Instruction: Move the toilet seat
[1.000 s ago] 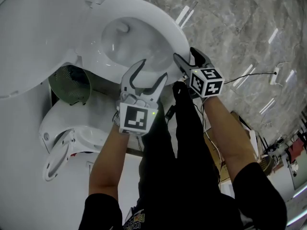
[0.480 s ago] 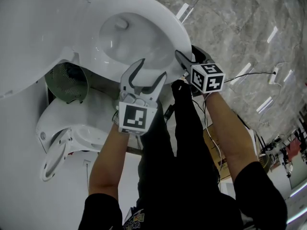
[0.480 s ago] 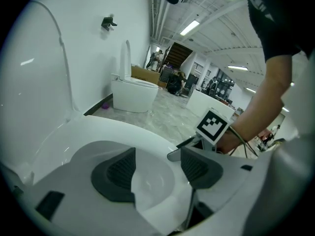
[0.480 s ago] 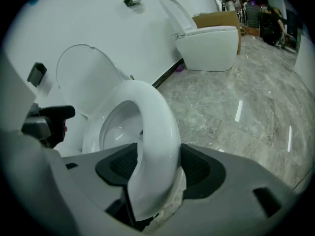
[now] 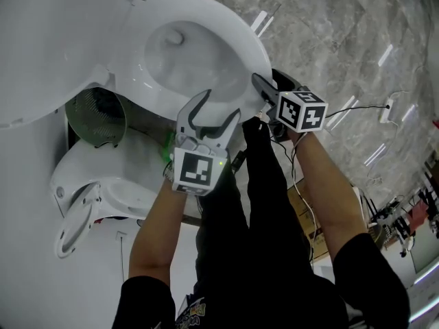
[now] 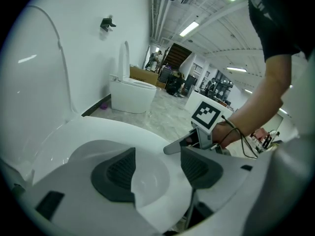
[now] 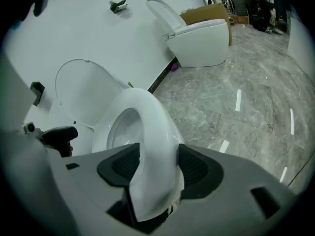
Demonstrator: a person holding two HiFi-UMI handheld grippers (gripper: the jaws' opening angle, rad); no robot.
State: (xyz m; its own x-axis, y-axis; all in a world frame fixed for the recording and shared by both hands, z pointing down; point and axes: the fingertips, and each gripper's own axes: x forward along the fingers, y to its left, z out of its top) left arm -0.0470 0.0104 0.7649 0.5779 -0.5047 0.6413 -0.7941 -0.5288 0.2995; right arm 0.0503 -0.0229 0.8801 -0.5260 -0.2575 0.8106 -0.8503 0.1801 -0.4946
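Observation:
The white toilet seat (image 5: 248, 46) lies down around the bowl, and its lid (image 7: 78, 90) stands raised behind. My right gripper (image 7: 156, 168) straddles the seat's front edge (image 7: 147, 127). Its jaws are closing, and both dark pads lie against the seat's two sides. In the head view the right gripper (image 5: 265, 93) sits at the seat's near right rim. My left gripper (image 5: 207, 118) hovers open just above the bowl's front, with nothing between its pads (image 6: 118, 173). The left gripper view shows the right gripper's finger (image 6: 179, 144) at the seat (image 6: 98, 132).
A second white toilet (image 7: 199, 38) with a raised lid stands along the wall, a cardboard box (image 7: 206, 9) behind it. Another toilet (image 5: 96, 184) is at the lower left of the head view. A cable (image 5: 357, 108) runs over the grey marble floor (image 5: 343, 40).
The right gripper has shifted slightly right along the seat's rim, its marker cube turning a little. The left gripper has stayed almost in place above the bowl.

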